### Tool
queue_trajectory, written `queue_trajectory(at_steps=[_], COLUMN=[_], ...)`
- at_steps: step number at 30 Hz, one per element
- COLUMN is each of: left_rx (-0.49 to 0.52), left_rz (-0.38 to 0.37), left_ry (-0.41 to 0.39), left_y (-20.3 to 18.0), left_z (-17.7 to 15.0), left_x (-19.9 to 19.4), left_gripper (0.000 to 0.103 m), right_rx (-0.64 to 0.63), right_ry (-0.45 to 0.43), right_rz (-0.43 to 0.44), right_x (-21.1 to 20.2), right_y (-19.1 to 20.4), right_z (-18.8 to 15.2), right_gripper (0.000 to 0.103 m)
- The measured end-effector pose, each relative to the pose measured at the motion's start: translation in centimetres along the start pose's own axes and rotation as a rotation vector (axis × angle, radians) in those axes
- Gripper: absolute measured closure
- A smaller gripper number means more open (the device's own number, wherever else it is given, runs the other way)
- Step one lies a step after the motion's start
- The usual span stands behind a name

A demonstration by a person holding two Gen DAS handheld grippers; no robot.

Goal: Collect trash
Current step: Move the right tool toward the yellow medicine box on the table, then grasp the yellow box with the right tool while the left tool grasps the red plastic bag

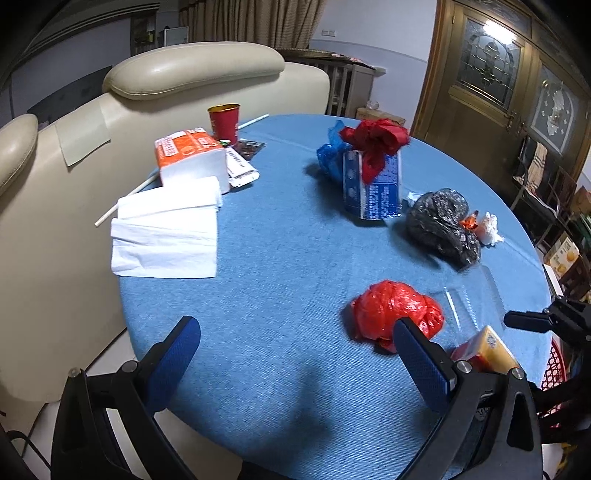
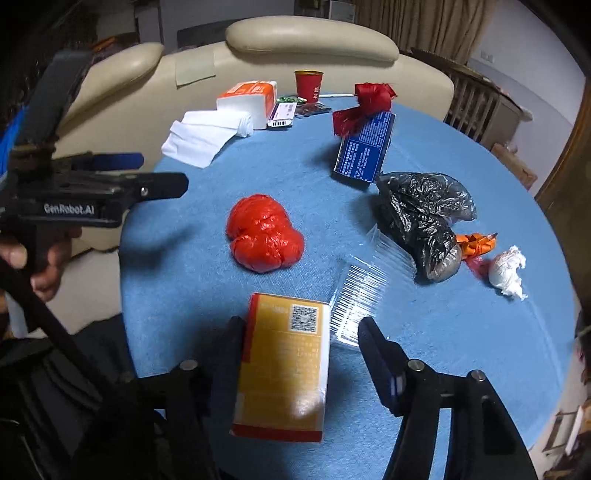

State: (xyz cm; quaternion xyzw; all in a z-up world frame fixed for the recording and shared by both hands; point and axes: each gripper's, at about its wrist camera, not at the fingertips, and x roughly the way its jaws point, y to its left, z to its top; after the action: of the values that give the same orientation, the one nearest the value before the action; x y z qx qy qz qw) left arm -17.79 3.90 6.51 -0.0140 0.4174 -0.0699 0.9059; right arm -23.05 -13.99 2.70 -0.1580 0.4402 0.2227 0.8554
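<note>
Cream leather sofa, curtains, wooden door.

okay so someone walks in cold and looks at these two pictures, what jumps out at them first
A crumpled red bag sits mid-table on the blue cloth, with a shiny black bag to its right. Nearest the right camera, a yellow box lies between the open right gripper fingers. The left gripper hangs open over bare cloth.
</note>
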Motion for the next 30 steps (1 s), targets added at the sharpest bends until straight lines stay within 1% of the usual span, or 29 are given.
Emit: queue_trajectory(at_steps=[3, 6, 10, 12, 15, 16, 18, 20, 22, 23, 25, 26, 27, 28, 29, 30], left_rx=[0.013, 0.017, 0.016, 0.017, 0.03, 0.033, 0.04, 0.038, 0.03, 0.028, 0.036, 0.049, 0.056, 0.068, 0.074, 0.078], left_rz=[0.004, 0.003, 0.0, -0.004, -0.006, -0.007, -0.007, -0.001, -0.001, -0.005, -0.008, -0.009, -0.008, -0.007, -0.011, -0.02], left_ry=[0.001, 0.003, 0.008, 0.014, 0.02, 0.021, 0.021, 0.017, 0.023, 0.027, 0.03, 0.031, 0.032, 0.034, 0.037, 0.042], left_y=[-0.3, -0.4, -0.5, -0.7, -1.2, -1.3, -1.5, -1.5, -1.5, -1.6, -1.9, -2.3, -2.5, -2.9, -3.3, -3.7], left_z=[-0.1, 0.0, 0.0, 0.0, -0.1, -0.1, 0.0, 0.1, 0.2, 0.2, 0.2, 0.2, 0.2, 0.3, 0.5, 0.7], left_x=[-0.1, -0.1, 0.3, 0.5, 0.7, 0.8, 0.8, 0.8, 1.1, 1.2, 1.3, 1.5, 1.5, 1.7, 2.0, 2.2], left_gripper=[0.0, 0.0, 0.0, 0.0, 0.0, 0.0, 0.0, 0.0, 0.0, 0.0, 0.0, 0.0, 0.0, 0.0, 0.0, 0.0], right_rx=[0.024, 0.06, 0.117, 0.132, 0.182, 0.193, 0.206, 0.215, 0.218, 0.208, 0.169, 0.169, 0.182, 0.198, 0.212, 0.225], right_ry=[-0.006, -0.01, -0.046, -0.022, -0.035, -0.039, -0.045, -0.093, -0.114, -0.11, -0.076, -0.056, -0.048, -0.049, -0.056, -0.047], right_rz=[0.001, -0.003, 0.012, 0.009, 0.053, 0.054, 0.026, 0.035, 0.038, 0.038, -0.005, -0.014, -0.004, 0.01, 0.028, 0.042], right_x=[0.3, 0.0, -1.3, -0.8, -0.5, -0.5, -0.9, -2.2, -2.9, -2.8, -1.7, -1.0, -0.5, -0.3, -0.2, -0.1], right_y=[-0.3, -0.7, -1.2, -1.2, -1.5, -1.5, -1.3, -1.0, -0.5, -0.2, 0.6, 0.7, 0.6, 0.4, 0.2, 0.0], right_z=[0.0, -0.2, -0.7, -1.2, -1.8, -1.9, -1.9, -2.0, -1.9, -1.9, -1.9, -2.1, -2.3, -2.6, -2.7, -2.8], right_gripper=[0.028, 0.027, 0.027, 0.023, 0.022, 0.022, 0.022, 0.021, 0.021, 0.021, 0.021, 0.021, 0.022, 0.026, 0.053, 0.053])
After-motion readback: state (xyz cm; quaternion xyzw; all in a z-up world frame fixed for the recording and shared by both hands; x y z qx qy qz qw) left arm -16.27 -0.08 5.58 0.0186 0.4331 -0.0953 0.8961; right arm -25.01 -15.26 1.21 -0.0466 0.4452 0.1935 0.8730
